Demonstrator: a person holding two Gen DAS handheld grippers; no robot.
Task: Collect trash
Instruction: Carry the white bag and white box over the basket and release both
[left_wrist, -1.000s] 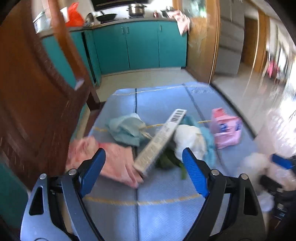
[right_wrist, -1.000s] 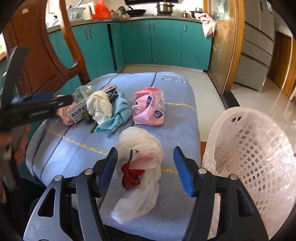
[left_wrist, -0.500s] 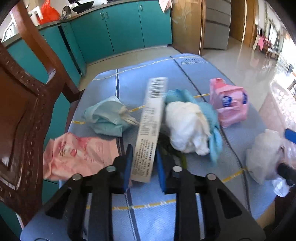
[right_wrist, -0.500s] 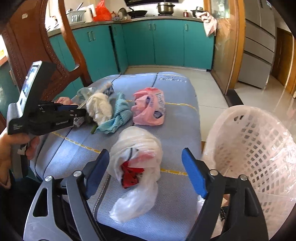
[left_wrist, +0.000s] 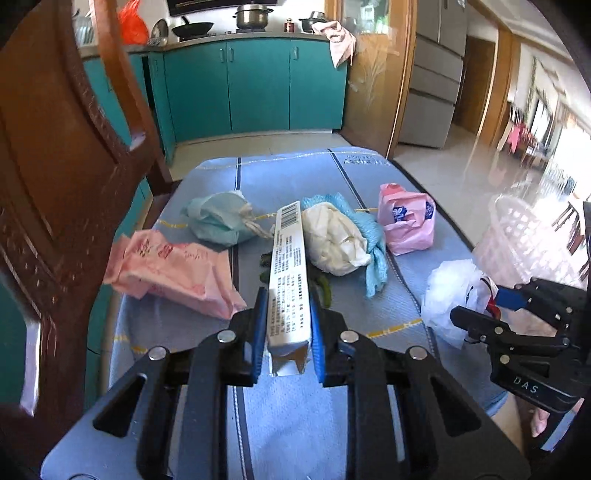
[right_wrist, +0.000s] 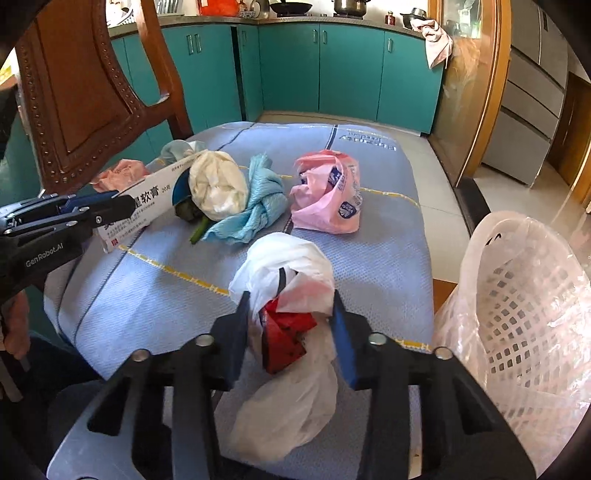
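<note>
My left gripper (left_wrist: 288, 300) is shut on the near end of a long white box (left_wrist: 289, 258) with a barcode, which points away over the blue-covered table (left_wrist: 295, 413). In the right wrist view the same left gripper (right_wrist: 123, 206) holds the box (right_wrist: 155, 195) at the left. My right gripper (right_wrist: 291, 310) has its jaws closing on a white plastic bag (right_wrist: 284, 258) with something red inside; both pads touch the bag's sides. A white lattice basket (right_wrist: 528, 295) lined with clear plastic stands beside the table on the right.
On the table lie a pink packet (left_wrist: 173, 266), a pale green wad (left_wrist: 218, 221), a white wad (left_wrist: 336, 240) on a blue cloth (left_wrist: 376, 240), and a pink bag (left_wrist: 406, 221). A carved wooden chair (right_wrist: 85, 92) stands close at the left. Teal cabinets line the far wall.
My left gripper closed on the white box and turned it to point straight ahead. My right gripper first spread wider around the white bag, then closed in on it.
</note>
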